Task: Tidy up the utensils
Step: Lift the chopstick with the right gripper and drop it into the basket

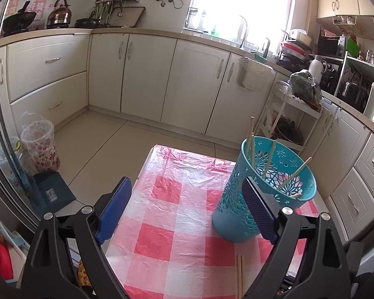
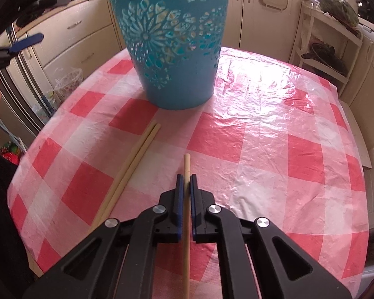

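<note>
The desk [image 2: 274,134] was covered by a crinkled pink-and-white checked plastic cloth [image 2: 256,164]. A blue cut-out basket [image 2: 177,49] stood upright on it near the far edge. Nearer the camera, 2 wooden chopsticks [image 2: 129,169] lay side by side, touching, flat on the cloth.

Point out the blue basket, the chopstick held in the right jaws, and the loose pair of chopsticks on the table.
blue basket [image 2: 177,57], right wrist view, front wall.
held chopstick [image 2: 186,167], right wrist view, shaft just beyond the jaws.
loose pair of chopsticks [image 2: 132,164], right wrist view, mid-shaft.
</note>
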### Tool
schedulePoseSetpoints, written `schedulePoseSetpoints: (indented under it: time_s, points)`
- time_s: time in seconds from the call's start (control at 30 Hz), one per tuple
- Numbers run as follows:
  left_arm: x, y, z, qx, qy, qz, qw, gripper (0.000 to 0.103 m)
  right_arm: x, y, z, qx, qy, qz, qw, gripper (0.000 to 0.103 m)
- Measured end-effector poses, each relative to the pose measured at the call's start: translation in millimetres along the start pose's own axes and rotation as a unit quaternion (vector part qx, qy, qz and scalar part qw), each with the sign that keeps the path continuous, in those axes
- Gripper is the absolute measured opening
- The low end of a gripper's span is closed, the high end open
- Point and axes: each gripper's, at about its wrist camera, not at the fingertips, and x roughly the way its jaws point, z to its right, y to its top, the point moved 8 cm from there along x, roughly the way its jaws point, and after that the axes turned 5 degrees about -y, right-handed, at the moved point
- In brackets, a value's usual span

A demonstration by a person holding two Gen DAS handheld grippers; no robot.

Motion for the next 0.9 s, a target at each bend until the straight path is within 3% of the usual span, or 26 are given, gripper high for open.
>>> schedulePoseSetpoints:
  time_s: [0.13, 0.27, 0.4, 0.57, 0.7, 0.9]
  points:
    - [1, 0, -2, -0.006, 0.001, -0.001, 1.0000, 0.086, -41, 26, 6, 0.052, 0.079, 0.057, 0.994, 0.006]
    - [1, 0, -5, -0.014, 0.001, -0.002, 0.9999, 0.086, -88, 62, 11, 0.098, 0.149, 0.124, 0.976, 0.006]
    - [1, 2, -8, -0.023, 0.003, 0.002, 0.9997, 0.086, -127, 114, 12, 0.121, 0.177, 0.196, 0.957, 0.006]
    - [2, 2, -11, -0.028, 0.004, 0.000, 0.9996, 0.086, -157, 200, 16, 0.137, 0.152, 0.294, 0.934, 0.006]
    - [5, 1, -11, -0.030, 0.003, -0.004, 0.9995, 0.087, -149, 249, 18, 0.145, 0.091, 0.351, 0.920, 0.006]
    - [11, 0, -12, -0.036, 0.000, -0.014, 0.9992, 0.087, -107, 260, 30, 0.154, 0.021, 0.357, 0.921, 0.006]
